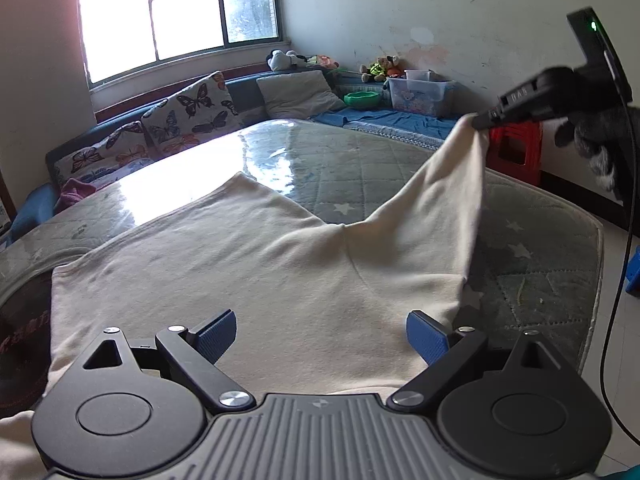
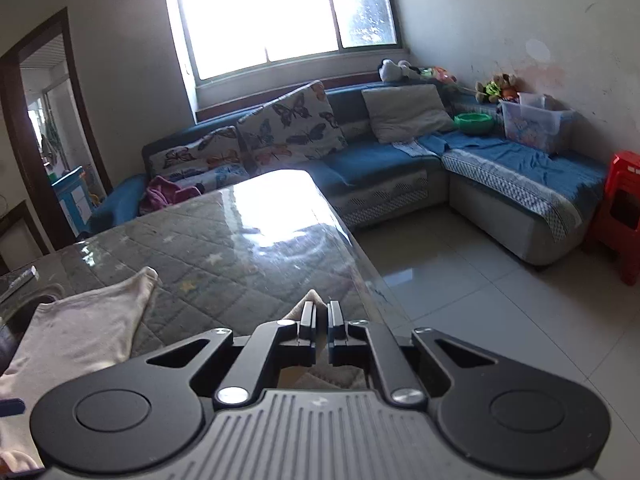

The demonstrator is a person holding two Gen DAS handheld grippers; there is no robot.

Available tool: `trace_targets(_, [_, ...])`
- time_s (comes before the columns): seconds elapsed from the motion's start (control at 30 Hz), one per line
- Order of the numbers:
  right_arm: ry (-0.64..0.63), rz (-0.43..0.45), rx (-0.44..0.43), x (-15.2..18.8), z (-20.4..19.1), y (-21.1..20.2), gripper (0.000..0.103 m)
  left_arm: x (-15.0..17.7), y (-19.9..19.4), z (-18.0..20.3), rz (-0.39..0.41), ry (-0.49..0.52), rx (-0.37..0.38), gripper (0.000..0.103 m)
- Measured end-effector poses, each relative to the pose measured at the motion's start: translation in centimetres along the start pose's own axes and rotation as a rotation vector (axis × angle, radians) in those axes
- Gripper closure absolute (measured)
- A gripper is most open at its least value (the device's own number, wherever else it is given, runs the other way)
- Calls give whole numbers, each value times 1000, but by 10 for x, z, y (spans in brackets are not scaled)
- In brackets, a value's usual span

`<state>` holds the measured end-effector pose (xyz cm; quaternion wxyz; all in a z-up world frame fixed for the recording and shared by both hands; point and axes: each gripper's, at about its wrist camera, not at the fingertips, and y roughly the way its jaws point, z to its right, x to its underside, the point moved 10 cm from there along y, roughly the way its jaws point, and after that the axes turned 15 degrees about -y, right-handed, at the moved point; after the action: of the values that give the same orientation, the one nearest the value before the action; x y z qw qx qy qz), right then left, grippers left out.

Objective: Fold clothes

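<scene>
A cream garment (image 1: 240, 264) lies spread on the glass-topped table (image 1: 360, 160). One sleeve (image 1: 448, 184) is lifted off the table to the upper right, stretched taut, with my right gripper (image 1: 482, 120) shut on its cuff. In the right wrist view the right gripper (image 2: 321, 314) shows its fingers pressed together with a tip of cream cloth (image 2: 310, 300) poking out; the rest of the garment (image 2: 80, 332) lies to the left. My left gripper (image 1: 320, 338) hovers low over the garment's body, its blue pads wide apart and open, nothing between them.
A blue corner sofa (image 2: 380, 164) with butterfly cushions (image 2: 288, 124) runs beyond the table. A red plastic stool (image 2: 624, 216) stands at the right. A clear storage box (image 2: 532, 124), a green bowl (image 2: 474, 122) and soft toys sit on the sofa. Tiled floor (image 2: 480, 300) lies right of the table.
</scene>
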<state>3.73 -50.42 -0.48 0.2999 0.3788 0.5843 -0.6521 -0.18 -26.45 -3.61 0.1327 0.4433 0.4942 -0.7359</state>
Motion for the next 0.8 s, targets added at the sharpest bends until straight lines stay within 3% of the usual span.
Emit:
trace_targets(0.23, [-47, 71, -62, -39, -27, -22, 99, 4, 4, 4, -9, 5, 12, 9])
trace_targets(0.43, [-136, 137, -146, -77, -73, -44, 99, -8, -25, -22, 59, -57, -15, 9])
trace_targets(0.6, [-252, 169, -253, -99, -137, -55, 99, -13, -56, -67, 117, -130, -95, 9])
trace_targets(0.8, [-379, 157, -413, -97, -229, -49, 99, -7, -91, -120, 163, -235, -190, 9])
